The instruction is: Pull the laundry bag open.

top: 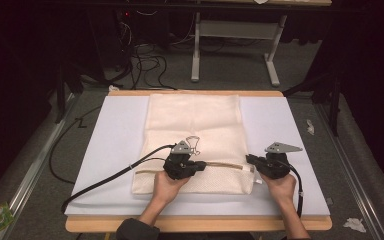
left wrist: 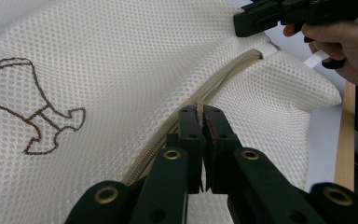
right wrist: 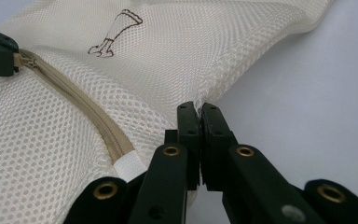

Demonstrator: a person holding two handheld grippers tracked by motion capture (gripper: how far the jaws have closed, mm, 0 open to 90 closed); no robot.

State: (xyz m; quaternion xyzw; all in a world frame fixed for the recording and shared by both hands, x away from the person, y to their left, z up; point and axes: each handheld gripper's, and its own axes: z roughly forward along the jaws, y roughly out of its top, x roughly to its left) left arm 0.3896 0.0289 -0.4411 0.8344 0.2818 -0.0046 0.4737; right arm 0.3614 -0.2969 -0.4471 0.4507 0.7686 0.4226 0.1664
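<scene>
You are midway through working the zipper (left wrist: 214,88) of the mesh laundry bag (top: 195,125), which lies flat on the table (top: 110,145); your left tongs (left wrist: 200,109) are clenched on the zipper pull; your right tongs (right wrist: 199,106) pinch the bag's edge beside the zipper's end; next, draw the pull steadily along the track, keeping the edge taut.

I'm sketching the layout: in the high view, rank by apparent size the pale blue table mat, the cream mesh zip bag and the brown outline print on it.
Largest to smallest:
1. pale blue table mat
2. cream mesh zip bag
3. brown outline print
</scene>
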